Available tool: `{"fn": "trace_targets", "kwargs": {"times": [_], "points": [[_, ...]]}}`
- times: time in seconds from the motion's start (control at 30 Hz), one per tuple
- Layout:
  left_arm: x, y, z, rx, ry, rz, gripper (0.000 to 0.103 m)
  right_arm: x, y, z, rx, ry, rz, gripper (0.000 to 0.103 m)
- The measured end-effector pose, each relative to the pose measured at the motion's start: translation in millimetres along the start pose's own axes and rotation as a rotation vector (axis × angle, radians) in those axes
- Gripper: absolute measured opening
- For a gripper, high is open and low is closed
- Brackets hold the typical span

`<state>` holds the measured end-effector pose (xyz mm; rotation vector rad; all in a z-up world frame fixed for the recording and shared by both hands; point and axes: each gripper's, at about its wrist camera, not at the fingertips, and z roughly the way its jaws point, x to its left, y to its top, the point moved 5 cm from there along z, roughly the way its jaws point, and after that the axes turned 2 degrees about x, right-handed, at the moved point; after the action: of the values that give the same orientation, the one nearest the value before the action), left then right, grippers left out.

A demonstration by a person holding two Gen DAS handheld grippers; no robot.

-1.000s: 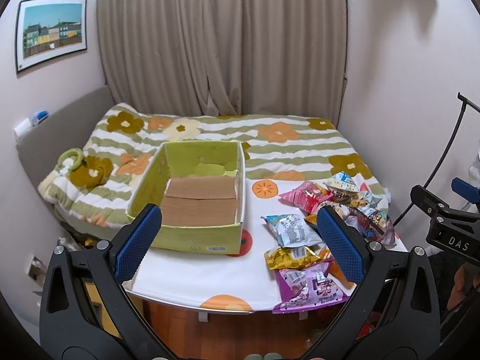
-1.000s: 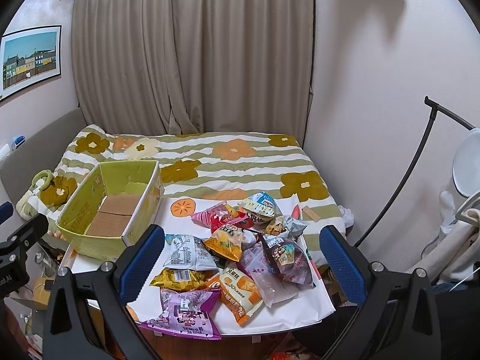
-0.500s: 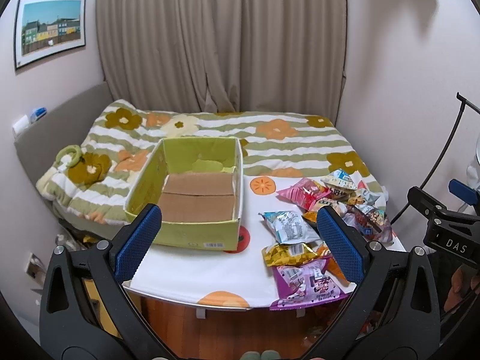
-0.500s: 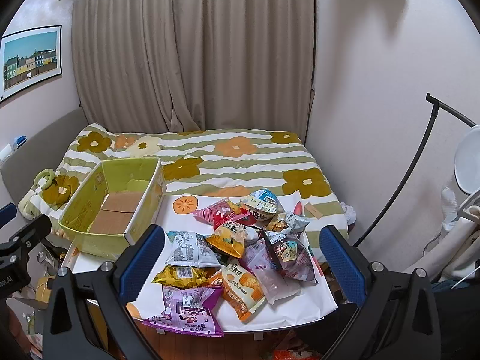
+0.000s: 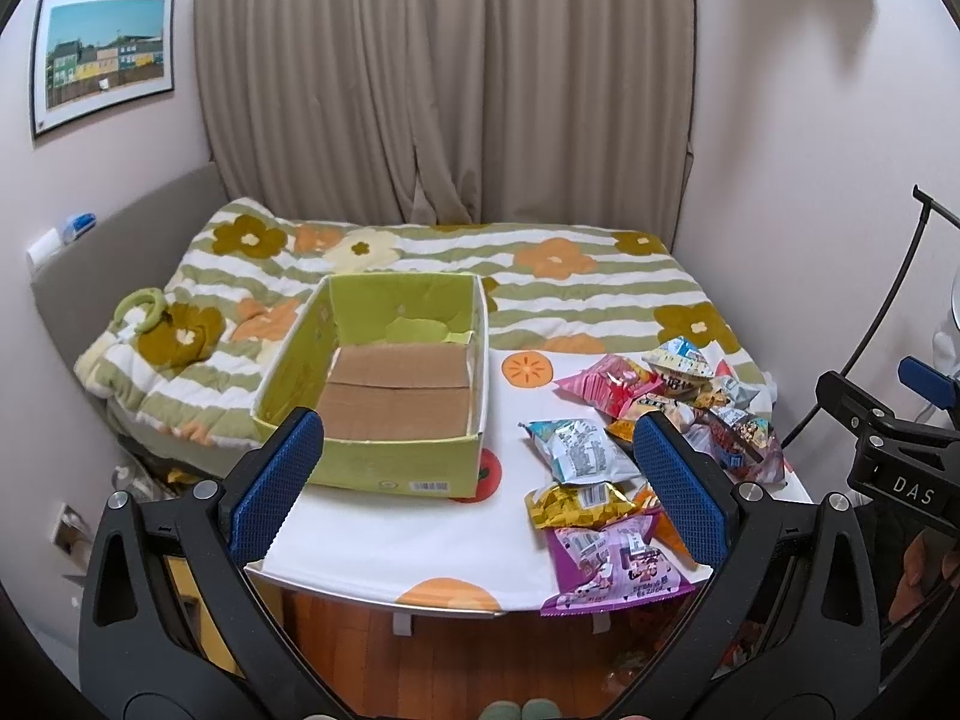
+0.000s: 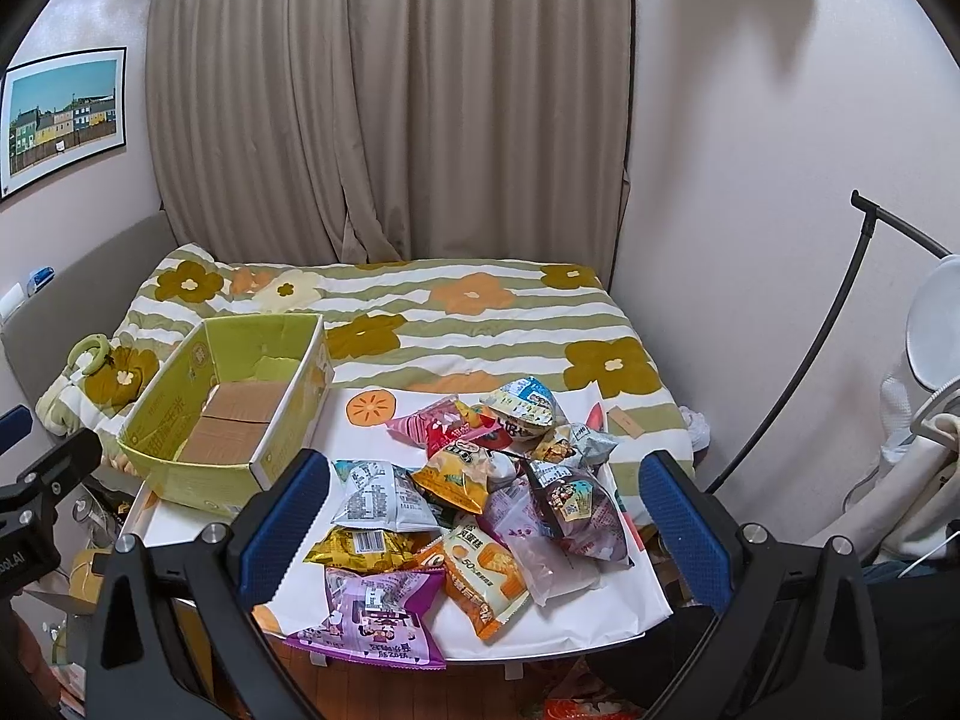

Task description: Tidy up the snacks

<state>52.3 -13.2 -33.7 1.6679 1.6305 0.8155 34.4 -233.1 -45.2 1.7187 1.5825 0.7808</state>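
Crinkly foil snack packets (image 6: pixel 474 510) lie heaped on the white-clothed bench (image 5: pixel 390 546), right of the green cardboard box (image 5: pixel 384 384); left tool (image 5: pixel 477 486) and right tool (image 6: pixel 480 522) both gape wide, empty, hovering before the quilted bed (image 6: pixel 480 312)

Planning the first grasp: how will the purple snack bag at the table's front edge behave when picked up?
The purple snack bag looks puffed and crinkly, so probably light and floppy. Its glossy film may slip. It overhangs the table, so a push could tip it off.
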Motion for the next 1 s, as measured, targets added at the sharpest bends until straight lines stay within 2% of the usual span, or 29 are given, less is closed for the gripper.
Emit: {"fn": "trace_targets", "kwargs": {"times": [0.8,1.0], "points": [[2.7,-2.9,-2.3,0.005,0.003,-0.002,0.102,0.3,-0.5,-1.0,0.003,0.004,0.003,0.103],[6.1,-7.7,16.5,0.084,-0.025,-0.002,0.102,0.2,-5.0,-3.3,0.030,0.005,0.002,0.103]]}}
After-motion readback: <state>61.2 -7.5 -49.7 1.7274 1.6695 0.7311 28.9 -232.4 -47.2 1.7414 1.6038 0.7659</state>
